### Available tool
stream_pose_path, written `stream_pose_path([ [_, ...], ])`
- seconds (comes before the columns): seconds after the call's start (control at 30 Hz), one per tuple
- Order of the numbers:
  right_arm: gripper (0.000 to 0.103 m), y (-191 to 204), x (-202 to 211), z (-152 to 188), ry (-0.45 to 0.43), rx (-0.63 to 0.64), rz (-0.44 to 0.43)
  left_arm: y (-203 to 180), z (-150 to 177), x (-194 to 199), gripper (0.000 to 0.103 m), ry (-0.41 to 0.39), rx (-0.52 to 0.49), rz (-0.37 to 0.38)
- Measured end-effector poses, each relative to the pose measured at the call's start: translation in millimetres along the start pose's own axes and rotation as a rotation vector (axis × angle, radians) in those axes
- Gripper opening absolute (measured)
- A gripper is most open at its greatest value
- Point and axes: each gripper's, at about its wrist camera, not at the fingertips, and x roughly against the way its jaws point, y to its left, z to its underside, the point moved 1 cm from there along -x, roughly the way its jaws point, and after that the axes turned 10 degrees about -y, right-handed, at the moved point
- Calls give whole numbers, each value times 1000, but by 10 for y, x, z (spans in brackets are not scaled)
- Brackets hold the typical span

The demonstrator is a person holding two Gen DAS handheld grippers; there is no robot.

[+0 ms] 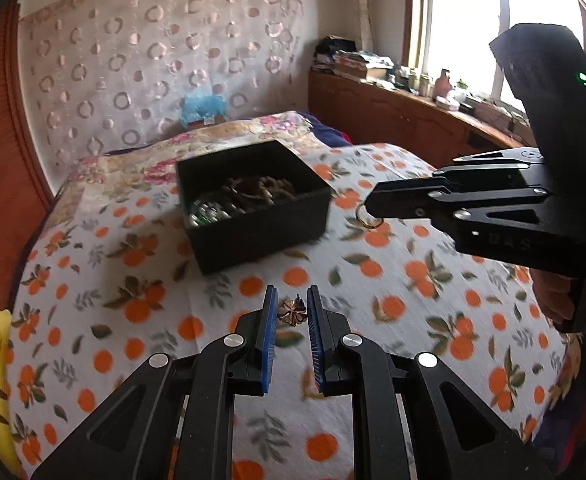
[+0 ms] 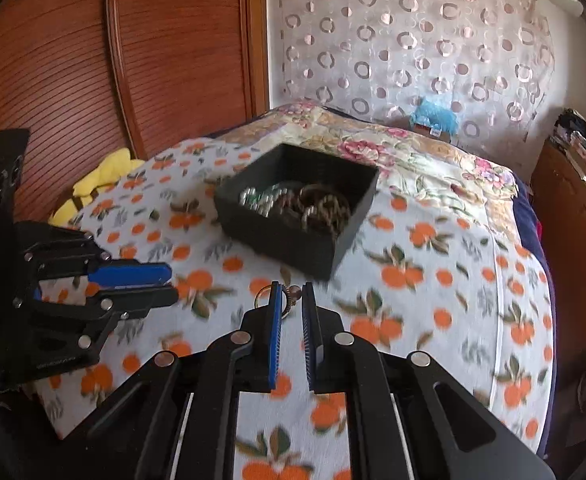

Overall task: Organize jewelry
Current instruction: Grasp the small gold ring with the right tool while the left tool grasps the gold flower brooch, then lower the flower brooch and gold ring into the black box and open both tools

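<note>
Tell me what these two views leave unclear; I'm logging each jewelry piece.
- Ring in the right gripper: left wrist view, the fingers cover most of it.
- Flower-shaped piece in the left gripper: too small to identify.
- Black box contents: both views, tangled and motion-blurred; its near wall hides the bottom.

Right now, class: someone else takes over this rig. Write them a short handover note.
Left gripper: shut on a flower-shaped earring, held above the bedspread.
Right gripper: shut on a ring with a small charm.
Black box: on the bed ahead of both grippers, open, with bracelets and silver beads already inside.
Done: both pieces picked up.
Left: carry each over the box and drop it in, probably one at a time.
</note>
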Motion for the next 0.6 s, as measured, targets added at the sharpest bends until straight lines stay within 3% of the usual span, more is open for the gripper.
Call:
stream_pose_path([
  [0.6,12,-337,-657,-578,-22,-86,13,438,-377,-233,14,-31,29,-71],
])
